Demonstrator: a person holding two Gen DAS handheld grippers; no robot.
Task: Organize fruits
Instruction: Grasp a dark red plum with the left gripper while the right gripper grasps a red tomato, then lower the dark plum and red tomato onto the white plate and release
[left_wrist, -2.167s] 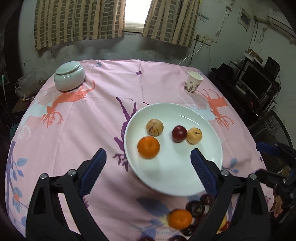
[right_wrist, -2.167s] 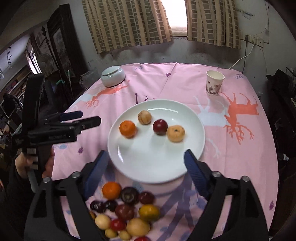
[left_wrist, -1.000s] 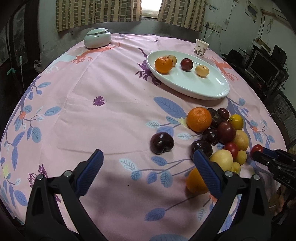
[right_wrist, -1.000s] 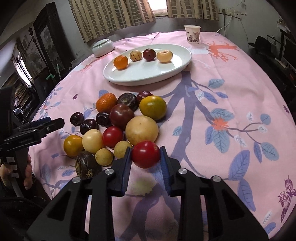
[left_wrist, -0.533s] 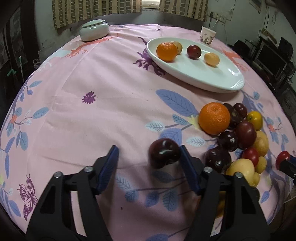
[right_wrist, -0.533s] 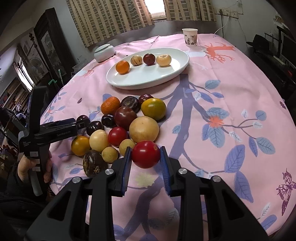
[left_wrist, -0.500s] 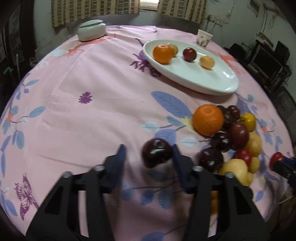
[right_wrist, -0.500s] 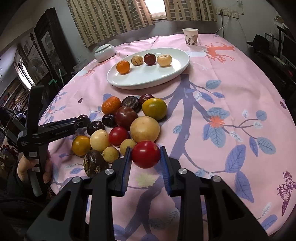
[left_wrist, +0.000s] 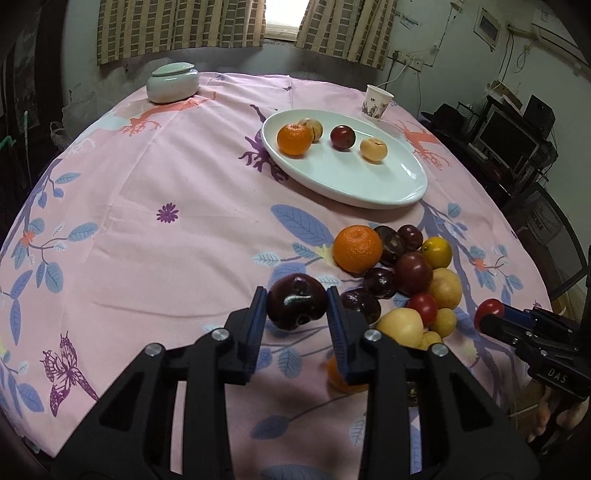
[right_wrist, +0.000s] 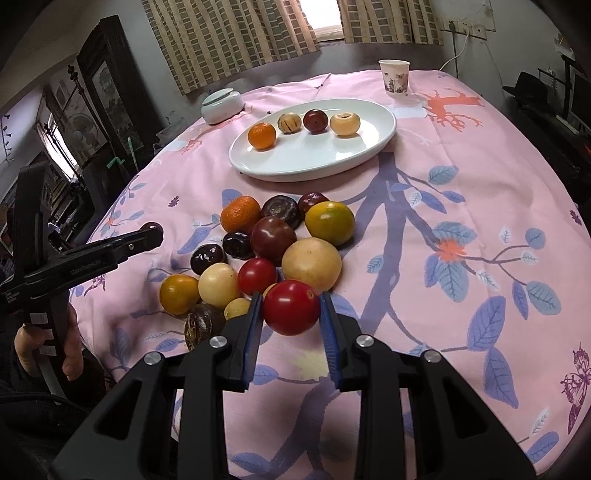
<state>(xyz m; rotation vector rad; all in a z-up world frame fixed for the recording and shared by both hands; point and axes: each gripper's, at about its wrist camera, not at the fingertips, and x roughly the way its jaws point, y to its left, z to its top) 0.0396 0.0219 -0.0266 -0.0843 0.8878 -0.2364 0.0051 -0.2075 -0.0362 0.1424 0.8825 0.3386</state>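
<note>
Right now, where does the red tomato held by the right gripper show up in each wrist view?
Left wrist view: the red tomato sits at the far right edge, at the tip of the right gripper seen side-on.
Right wrist view: the tomato is bottom centre, clamped between the blue pads.
Shared landmark: the white plate, beyond the fruit pile in both views.

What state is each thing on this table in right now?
left tool: shut on dark plum
right tool: shut on red tomato
white plate: holds four fruits, partly bare
lidded jar: lid on
paper cup: upright
fruit pile: loose on the cloth
</note>
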